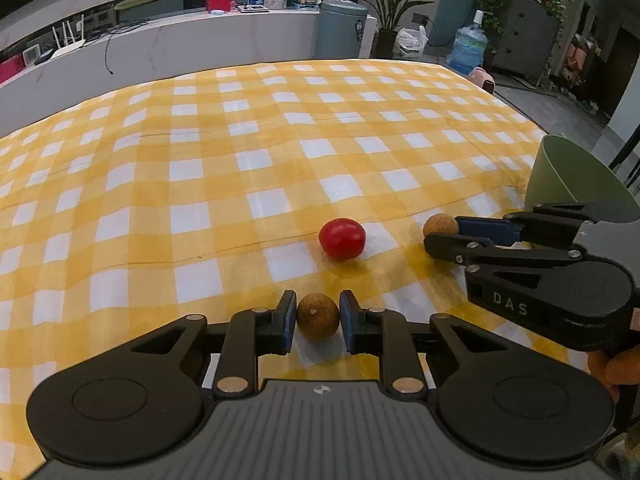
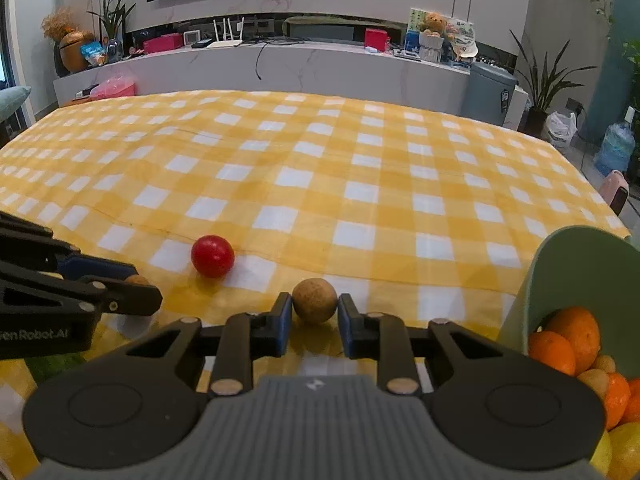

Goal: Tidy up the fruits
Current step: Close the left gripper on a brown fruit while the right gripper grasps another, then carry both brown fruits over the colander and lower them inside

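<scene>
Fingers (image 1: 286, 316) of both hands I had clenched, each on a small round brown fruit (image 1: 318, 316); smooth skins might slip, rolling across bench.

"DAS" stands on the right tongs (image 1: 434, 232); "enRobot.AI", cut off at the edge, on the left tongs (image 2: 138, 286)

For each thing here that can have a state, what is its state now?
left gripper: shut on left longan
right gripper: shut on right longan
red tomato: loose on cloth, untouched
green bowl: holds oranges and other fruit
</scene>
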The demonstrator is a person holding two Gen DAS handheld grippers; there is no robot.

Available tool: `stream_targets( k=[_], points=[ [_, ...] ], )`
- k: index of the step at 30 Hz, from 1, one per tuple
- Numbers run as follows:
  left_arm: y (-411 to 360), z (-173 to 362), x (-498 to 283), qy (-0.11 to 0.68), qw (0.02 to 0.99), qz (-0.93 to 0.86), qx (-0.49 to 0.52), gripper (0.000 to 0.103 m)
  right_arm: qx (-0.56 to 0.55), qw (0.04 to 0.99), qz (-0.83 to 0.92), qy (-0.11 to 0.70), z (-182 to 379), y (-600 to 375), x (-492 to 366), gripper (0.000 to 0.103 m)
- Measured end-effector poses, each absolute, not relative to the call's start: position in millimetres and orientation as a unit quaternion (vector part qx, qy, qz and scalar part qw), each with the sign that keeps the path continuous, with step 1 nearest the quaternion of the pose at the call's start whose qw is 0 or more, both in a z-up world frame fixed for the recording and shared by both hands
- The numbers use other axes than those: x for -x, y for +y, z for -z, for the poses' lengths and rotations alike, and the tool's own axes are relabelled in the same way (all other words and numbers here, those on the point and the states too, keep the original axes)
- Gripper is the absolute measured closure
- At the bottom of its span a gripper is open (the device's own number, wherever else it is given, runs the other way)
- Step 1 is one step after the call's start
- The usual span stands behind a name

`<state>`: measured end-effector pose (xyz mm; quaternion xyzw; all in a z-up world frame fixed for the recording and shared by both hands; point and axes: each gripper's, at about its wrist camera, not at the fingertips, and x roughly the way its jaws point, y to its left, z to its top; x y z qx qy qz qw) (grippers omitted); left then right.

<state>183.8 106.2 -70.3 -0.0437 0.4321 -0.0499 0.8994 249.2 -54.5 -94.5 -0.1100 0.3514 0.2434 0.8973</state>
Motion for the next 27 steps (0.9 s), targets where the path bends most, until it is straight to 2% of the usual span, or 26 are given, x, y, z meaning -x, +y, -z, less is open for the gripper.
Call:
stream_targets(
  k=[13,27],
  points=[
    [94.6,13.6,-153.8,0.392,0.916,0.049,0.062,0.078,0.093,0.911,-0.259,0.308,43.2,-74.9,-195.7,0.082],
    [18.3,-48.2,-143.0,0.329,0.936,0.113,0.042,0.078,0.077,0.938,-0.233,0.244,-15.8,-158.7,-138.7,0.082]
  ],
)
